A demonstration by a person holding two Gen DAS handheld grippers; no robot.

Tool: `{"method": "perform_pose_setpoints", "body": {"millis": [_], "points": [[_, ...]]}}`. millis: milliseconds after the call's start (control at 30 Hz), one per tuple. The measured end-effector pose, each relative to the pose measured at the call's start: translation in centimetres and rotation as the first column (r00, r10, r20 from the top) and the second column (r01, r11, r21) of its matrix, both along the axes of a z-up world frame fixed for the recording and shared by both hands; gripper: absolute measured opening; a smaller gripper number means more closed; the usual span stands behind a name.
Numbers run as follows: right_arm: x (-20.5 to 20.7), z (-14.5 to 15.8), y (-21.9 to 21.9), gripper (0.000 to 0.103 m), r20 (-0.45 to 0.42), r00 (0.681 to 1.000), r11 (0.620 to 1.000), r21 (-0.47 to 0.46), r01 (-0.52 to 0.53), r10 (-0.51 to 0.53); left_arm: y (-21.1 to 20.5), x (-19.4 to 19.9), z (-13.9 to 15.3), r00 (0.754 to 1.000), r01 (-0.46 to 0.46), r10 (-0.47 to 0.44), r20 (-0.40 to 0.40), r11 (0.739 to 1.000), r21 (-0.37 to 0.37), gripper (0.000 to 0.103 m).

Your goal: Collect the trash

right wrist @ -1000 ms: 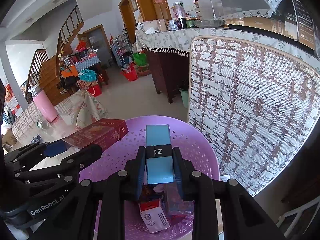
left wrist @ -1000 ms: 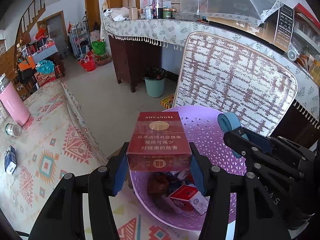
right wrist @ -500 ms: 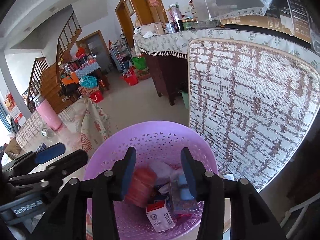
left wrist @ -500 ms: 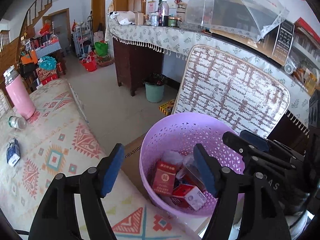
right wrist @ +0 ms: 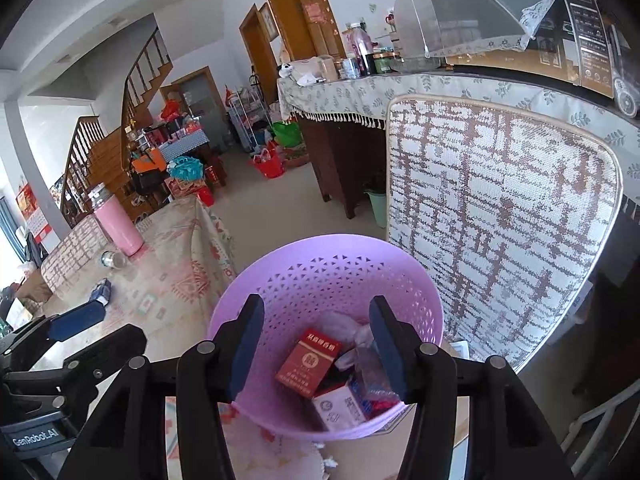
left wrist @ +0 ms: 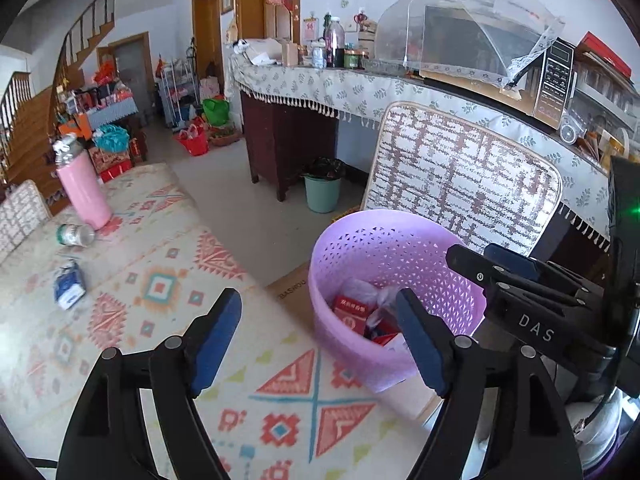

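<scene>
A purple perforated basket (right wrist: pixel 328 280) stands at the near right edge of the patterned tablecloth (left wrist: pixel 160 288), in front of a woven chair back (right wrist: pixel 500 216). Inside it lie a red cigarette carton (right wrist: pixel 308 362), flat and label up, a smaller red-and-white box (right wrist: pixel 340 402) nearer the camera, and crumpled clear wrapping (right wrist: pixel 356 332) toward the far side. Farther left on the cloth, well apart from the basket, stand a pink flask (left wrist: pixel 82 188), a small jar on its side (left wrist: pixel 76 235) just beside it, and a blue packet (left wrist: pixel 69 285) nearer.

The right gripper (right wrist: pixel 316 344) points steeply down over the basket's mouth; its jaws are opening, with nothing pressed between the blue pads, only the basket's contents visible below. The left gripper (left wrist: pixel 320 340) is angled down over the cloth at the basket's left rim; its jaws are also opening and hold nothing. In the left wrist view the right gripper's fingers (left wrist: pixel 520 280) reach over the basket from the right.
</scene>
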State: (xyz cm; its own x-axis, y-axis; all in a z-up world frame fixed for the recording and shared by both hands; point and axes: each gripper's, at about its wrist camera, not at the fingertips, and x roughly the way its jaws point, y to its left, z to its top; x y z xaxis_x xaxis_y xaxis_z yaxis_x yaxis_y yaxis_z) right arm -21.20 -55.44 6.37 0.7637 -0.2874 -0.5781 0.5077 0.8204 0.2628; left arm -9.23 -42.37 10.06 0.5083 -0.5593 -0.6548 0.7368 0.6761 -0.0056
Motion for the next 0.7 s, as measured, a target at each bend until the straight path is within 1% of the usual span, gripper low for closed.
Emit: {"method": "perform_pose_setpoints", "body": {"millis": [133, 333, 433, 533, 700], "points": [[-0.8, 0.3, 1.7, 0.060, -0.001, 1.000, 1.000, -0.013, -0.009, 0.009, 2.0, -1.4, 0.5, 1.000, -0.012, 0.013, 0.019, 1.000, -0.015, 0.081], [-2.0, 0.4, 4.2, 0.062, 0.000, 1.000, 0.999, -0.044, -0.023, 0.023, 4.1, -2.8, 0.3, 1.000, -0.020, 0.020, 0.014, 0.999, -0.031, 0.083], [-2.6, 0.4, 5.4, 0.064, -0.001, 1.000, 0.998, -0.062, -0.025, 0.025, 4.9, -3.2, -0.1, 1.000, -0.030, 0.030, -0.002, 0.999, -0.038, 0.086], [-3.2, 0.2, 6.3, 0.065, -0.005, 1.000, 0.997, -0.077, -0.022, 0.022, 5.6, -3.3, -0.5, 0.999, -0.037, 0.035, -0.027, 0.998, -0.050, 0.087], [-4.3, -0.4, 7.2, 0.067, -0.014, 1.000, 0.997, -0.075, -0.014, 0.013, 6.9, -3.5, -1.4, 0.997, -0.065, 0.061, -0.053, 0.996, -0.066, 0.087]]}}
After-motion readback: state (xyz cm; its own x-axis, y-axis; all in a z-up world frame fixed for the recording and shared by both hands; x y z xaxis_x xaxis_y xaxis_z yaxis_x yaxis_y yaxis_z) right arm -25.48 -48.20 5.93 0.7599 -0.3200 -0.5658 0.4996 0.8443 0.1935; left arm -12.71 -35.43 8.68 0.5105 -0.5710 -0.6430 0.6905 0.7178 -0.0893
